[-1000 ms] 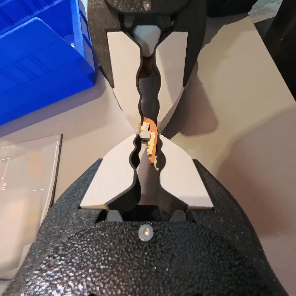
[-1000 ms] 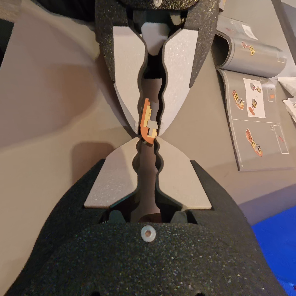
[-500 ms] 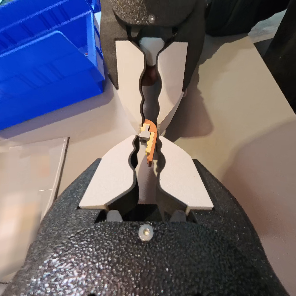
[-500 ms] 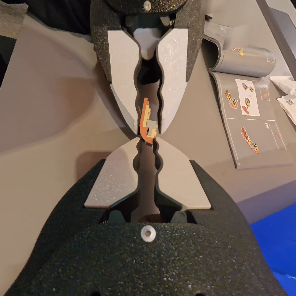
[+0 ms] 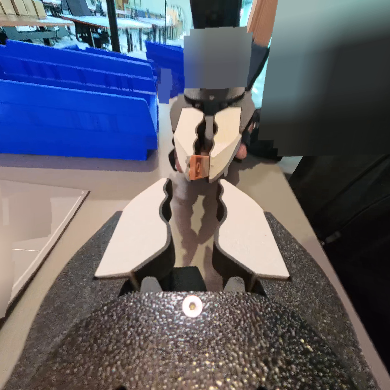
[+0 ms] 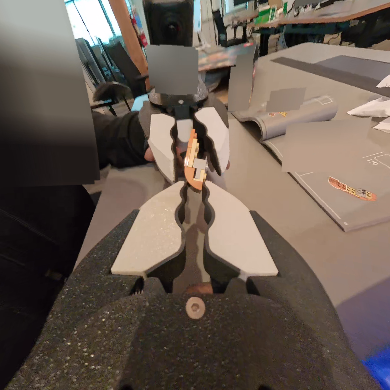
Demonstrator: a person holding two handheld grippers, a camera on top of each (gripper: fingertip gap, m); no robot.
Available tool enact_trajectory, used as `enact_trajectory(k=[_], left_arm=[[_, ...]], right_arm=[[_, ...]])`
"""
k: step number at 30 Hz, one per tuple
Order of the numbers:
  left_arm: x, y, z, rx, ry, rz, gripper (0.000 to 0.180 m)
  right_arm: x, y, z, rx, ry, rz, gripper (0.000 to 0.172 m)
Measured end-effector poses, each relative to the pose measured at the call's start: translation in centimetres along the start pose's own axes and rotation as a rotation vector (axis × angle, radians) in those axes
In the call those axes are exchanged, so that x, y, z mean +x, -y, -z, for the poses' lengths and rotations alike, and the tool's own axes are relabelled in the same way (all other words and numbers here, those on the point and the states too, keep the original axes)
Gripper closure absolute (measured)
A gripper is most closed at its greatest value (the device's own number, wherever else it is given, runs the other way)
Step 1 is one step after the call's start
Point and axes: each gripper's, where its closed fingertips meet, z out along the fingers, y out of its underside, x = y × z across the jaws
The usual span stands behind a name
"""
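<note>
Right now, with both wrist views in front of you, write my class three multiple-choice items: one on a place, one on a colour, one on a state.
1. Where does the open booklet lie?
A. in a blue bin
B. on the grey table
C. between a gripper's fingers

2. What colour is the largest plate of the brick model?
A. orange
B. green
C. black

3. How does the left hand-held gripper stand?
A. clamped on the model
B. fingers apart, holding nothing
C. shut on the booklet

Answers:
1 B: the booklet rests flat on the table, at the right of the right wrist view.
2 A: the long curved plate is orange, with tan and grey pieces on it.
3 B: its fingers are spread, and the model sits in the right hand-held gripper.
</note>
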Motion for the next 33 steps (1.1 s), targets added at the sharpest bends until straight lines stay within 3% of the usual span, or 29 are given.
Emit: enact_trajectory(k=[6, 11, 33], left_arm=[[0.0, 2.2, 0.8, 0.177, -0.073, 0.168, 0.148], [0.5, 3.4, 1.1, 0.284, -0.14, 0.238, 0.154], [1.2, 4.3, 1.4, 0.39, -0.198, 0.265, 0.162]], right_arm=[[-0.1, 2.0, 0.0, 0.172, 0.008, -0.059, 0.159], [-0.6, 2.2, -0.6, 0.212, 0.002, 0.004, 0.159], [-1.1, 3.2, -0.7, 0.305, -0.033, 0.046, 0.159]])
